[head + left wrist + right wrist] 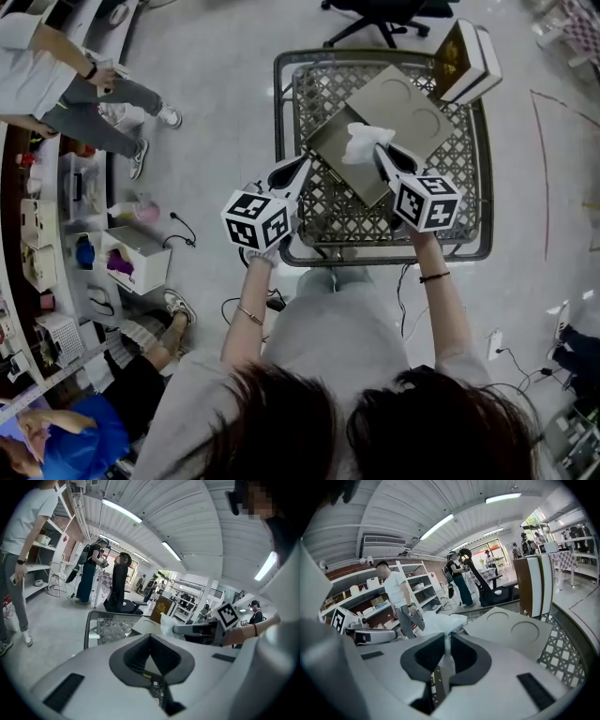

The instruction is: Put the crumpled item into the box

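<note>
I saw a grey wire-mesh cart [279, 131] with a flat beige cardboard panel [398, 103] lying in it and a brown-and-white box [466, 61] upright at its far right corner. My left gripper's [302, 164] jaws were together and empty. My right gripper's [377, 150] jaws clamped the white crumpled sheet [361, 142] above the panel.
</note>
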A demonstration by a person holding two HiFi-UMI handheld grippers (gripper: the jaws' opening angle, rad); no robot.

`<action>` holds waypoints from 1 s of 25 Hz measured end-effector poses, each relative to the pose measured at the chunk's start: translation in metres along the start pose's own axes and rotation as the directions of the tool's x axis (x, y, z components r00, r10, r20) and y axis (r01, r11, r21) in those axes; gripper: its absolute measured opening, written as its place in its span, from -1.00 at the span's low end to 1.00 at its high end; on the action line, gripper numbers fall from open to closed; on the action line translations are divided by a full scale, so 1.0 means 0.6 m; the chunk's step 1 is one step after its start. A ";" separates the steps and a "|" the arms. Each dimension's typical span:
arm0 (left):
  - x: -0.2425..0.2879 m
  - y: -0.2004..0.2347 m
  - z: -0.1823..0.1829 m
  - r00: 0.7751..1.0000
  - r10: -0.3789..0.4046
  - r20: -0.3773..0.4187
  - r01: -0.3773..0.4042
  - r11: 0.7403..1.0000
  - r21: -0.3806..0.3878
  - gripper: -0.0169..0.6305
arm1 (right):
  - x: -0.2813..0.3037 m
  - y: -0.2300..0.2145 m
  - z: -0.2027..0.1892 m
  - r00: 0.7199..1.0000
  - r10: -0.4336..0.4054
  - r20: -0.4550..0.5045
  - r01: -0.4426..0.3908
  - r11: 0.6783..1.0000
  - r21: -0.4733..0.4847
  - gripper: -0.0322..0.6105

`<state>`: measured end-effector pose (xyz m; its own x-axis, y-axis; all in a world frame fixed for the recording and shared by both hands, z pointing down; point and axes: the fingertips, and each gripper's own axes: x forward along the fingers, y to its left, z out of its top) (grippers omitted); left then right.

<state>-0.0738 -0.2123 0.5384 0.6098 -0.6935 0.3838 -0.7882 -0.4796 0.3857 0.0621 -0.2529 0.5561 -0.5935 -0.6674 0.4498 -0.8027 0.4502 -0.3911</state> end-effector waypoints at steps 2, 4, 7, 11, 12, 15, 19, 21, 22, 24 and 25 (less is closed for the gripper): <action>0.007 0.003 -0.008 1.000 -0.009 -0.008 0.009 1.000 -0.014 -0.90 | 0.012 -0.005 -0.012 1.000 -0.007 -0.019 0.008 1.000 0.015 -0.73; 0.016 0.005 -0.020 1.000 -0.020 -0.022 0.020 0.999 -0.029 -0.90 | 0.024 -0.009 -0.024 0.999 -0.016 -0.034 0.018 0.999 0.033 -0.72; 0.030 0.011 -0.037 0.998 -0.041 -0.045 0.039 0.998 -0.050 -0.90 | 0.045 -0.016 -0.042 0.997 -0.038 -0.062 0.041 0.998 0.046 -0.73; 0.044 0.014 -0.058 0.994 -0.074 -0.078 0.068 0.995 -0.073 -0.90 | 0.062 -0.020 -0.060 0.993 -0.071 -0.094 0.077 0.995 0.066 -0.73; 0.047 0.014 -0.062 0.993 -0.081 -0.086 0.075 0.994 -0.076 -0.90 | 0.066 -0.021 -0.064 0.992 -0.077 -0.103 0.084 0.994 0.068 -0.73; 0.061 0.015 -0.071 0.989 -0.101 -0.105 0.092 0.992 -0.081 -0.90 | 0.079 -0.027 -0.074 0.987 -0.089 -0.133 0.098 0.993 0.063 -0.72; 0.072 0.020 -0.084 0.985 -0.115 -0.130 0.104 0.991 -0.089 -0.90 | 0.093 -0.036 -0.095 0.979 -0.103 -0.176 0.117 0.990 0.073 -0.72; 0.075 0.023 -0.088 0.984 -0.117 -0.134 0.104 0.990 -0.098 -0.90 | 0.098 -0.040 -0.102 0.975 -0.114 -0.192 0.131 0.988 0.079 -0.72; 0.076 0.026 -0.089 0.984 -0.117 -0.133 0.104 0.989 -0.104 -0.90 | 0.100 -0.042 -0.105 0.972 -0.119 -0.202 0.138 0.987 0.082 -0.72; 0.077 0.028 -0.094 0.984 -0.119 -0.135 0.104 0.988 -0.114 -0.90 | 0.103 -0.046 -0.116 0.964 -0.130 -0.230 0.154 0.984 0.089 -0.72; 0.077 0.029 -0.097 0.983 -0.120 -0.139 0.104 0.988 -0.116 -0.90 | 0.105 -0.048 -0.122 0.959 -0.138 -0.249 0.165 0.982 0.091 -0.72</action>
<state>-0.0546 -0.2216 0.6116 0.7057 -0.5493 0.4474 -0.7052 -0.4840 0.5181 0.0435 -0.2645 0.6547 -0.4732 -0.5541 0.6849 -0.8807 0.2783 -0.3833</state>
